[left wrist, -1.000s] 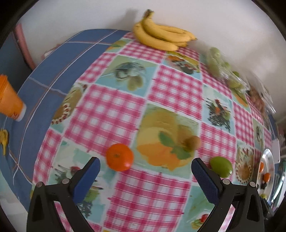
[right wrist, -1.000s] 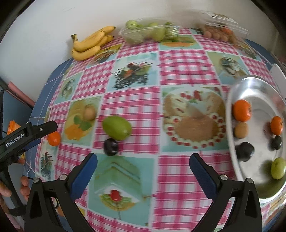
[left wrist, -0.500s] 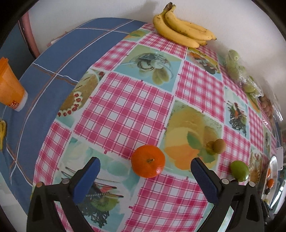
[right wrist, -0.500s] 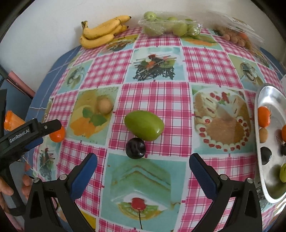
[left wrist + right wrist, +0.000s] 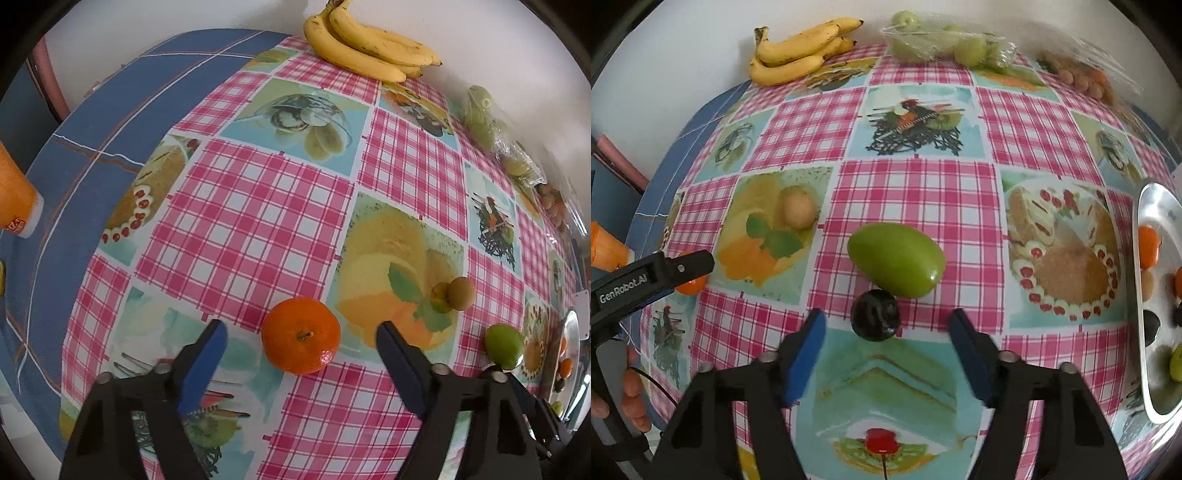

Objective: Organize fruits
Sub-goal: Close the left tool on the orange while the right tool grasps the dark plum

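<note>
I see the bench [image 5: 916,192] under a pink-checked cloth with food pictures, a blue cloth showing past its left edge, and a white wall behind. Along the far edge lie a bunch of bananas [image 5: 369,48], a bag of green fruit [image 5: 945,44] and a bag of small brown fruit [image 5: 1082,74]. A steel tray [image 5: 1152,206] with several fruits sits at the right edge; an orange cup [image 5: 11,199] stands off the left edge.

Compared with a second ago, both cameras sit lower and closer to the cloth, and both pairs of fingers have narrowed from wide open.

On my left gripper [image 5: 301,343] the fingers are closing; the mandarin [image 5: 301,335] sits on the cloth between their tips, with a gap on each side, so nothing is gripped. A small brown fruit [image 5: 460,293] and a green fruit [image 5: 504,345] lie further right.

On my right gripper [image 5: 888,332] the fingers are closing too, with the dark plum [image 5: 875,314] between the tips, untouched. The green mango [image 5: 897,254] lies just beyond, touching the plum.
</note>
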`<state>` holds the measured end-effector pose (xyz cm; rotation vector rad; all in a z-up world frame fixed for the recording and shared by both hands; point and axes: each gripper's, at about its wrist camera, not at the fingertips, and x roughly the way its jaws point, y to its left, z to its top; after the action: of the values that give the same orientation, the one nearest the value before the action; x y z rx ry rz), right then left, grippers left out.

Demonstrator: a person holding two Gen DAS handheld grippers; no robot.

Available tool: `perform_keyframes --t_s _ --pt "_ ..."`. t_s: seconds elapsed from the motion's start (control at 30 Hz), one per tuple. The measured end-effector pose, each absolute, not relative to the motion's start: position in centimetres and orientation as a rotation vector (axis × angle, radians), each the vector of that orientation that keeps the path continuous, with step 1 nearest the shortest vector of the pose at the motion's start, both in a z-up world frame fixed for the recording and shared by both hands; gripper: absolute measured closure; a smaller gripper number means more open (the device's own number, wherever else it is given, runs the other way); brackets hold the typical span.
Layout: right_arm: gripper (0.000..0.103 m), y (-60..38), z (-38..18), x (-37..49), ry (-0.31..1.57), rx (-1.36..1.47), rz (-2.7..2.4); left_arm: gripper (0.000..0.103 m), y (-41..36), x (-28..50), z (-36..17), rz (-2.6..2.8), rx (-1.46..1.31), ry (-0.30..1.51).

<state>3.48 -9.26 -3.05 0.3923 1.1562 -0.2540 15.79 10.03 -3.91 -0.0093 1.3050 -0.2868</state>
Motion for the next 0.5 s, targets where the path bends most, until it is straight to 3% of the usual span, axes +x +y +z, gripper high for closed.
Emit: perform_keyframes --t_s 0.2,0.4,0.5 --pt "0.062 -8.91 -3.04 4.16 1.145 0.379 -0.252 0.040 9.50 15.69 -4.01 -0.294 0.000 1.305" --pt "0.064 -8.94 -3.16 4.24 1.138 0.393 -0.248 0.055 9.42 15.80 -3.94 -0.299 0.020 1.303" --pt "0.071 -9.01 -3.16 4.15 1.134 0.402 -0.246 0.060 10.03 15.74 -3.85 -0.298 0.019 1.302"
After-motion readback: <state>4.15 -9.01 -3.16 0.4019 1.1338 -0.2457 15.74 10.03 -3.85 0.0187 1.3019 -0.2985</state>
